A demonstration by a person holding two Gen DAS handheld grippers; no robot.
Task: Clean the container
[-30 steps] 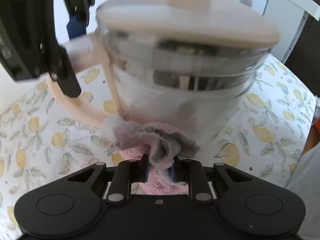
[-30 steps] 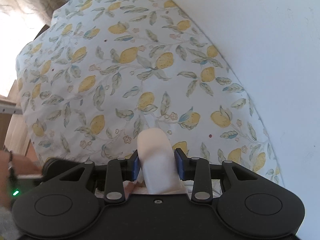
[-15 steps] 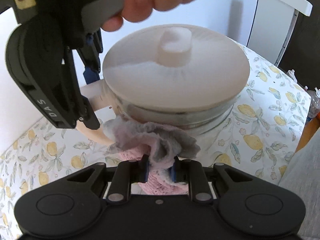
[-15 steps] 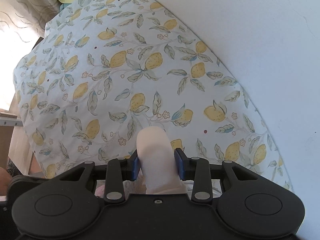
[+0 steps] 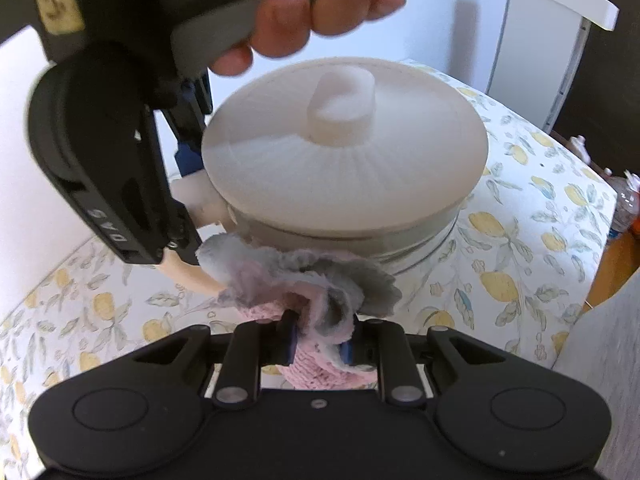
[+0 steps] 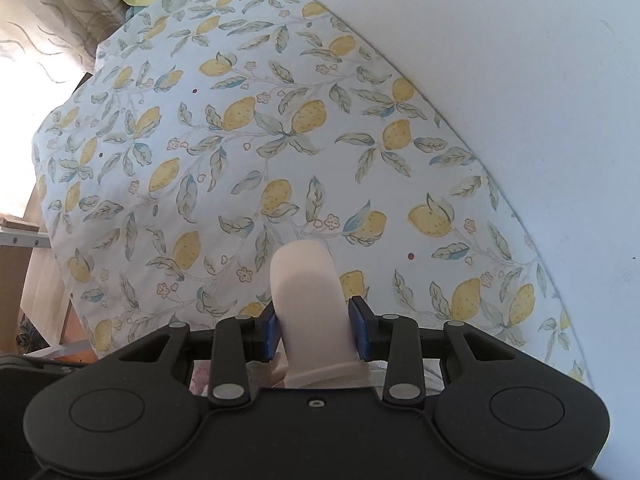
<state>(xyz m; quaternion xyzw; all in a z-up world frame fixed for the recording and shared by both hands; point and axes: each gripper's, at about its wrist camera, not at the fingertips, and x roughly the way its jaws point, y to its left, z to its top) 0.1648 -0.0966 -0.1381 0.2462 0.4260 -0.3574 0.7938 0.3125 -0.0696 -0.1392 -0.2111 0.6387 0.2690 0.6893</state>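
Glass-walled container point(image 5: 416, 240) with a metal band and a pale, cream-coloured lid point(image 5: 344, 152), directly ahead of the left gripper point(image 5: 318, 344) and close to it. Rounded knob point(image 5: 344, 108) in the lid's middle. Pale handle point(image 6: 310, 312) at the container's side, beyond and left of the left gripper, gripped there by the right gripper point(image 6: 316, 336). Whether the container rests on the table or hangs above it: not clear from either view.

Left gripper clamped on a crumpled pink and grey cloth point(image 5: 296, 284), its frilled edge bunched up ahead of the fingertips and pressed against the container's wall just under the lid rim.

In the right wrist view, blue pads point(image 6: 272, 334) tight against both sides of the pale handle, its rounded end poking out ahead of them.

Above and left of the left gripper, a person's hand point(image 5: 316, 12), fingers wrapped around the right gripper's black grip.

Under everything, a tablecloth point(image 6: 248, 140) printed with lemons and leaves. White wall point(image 6: 520, 80) to the right of the right gripper, running along the table's edge.
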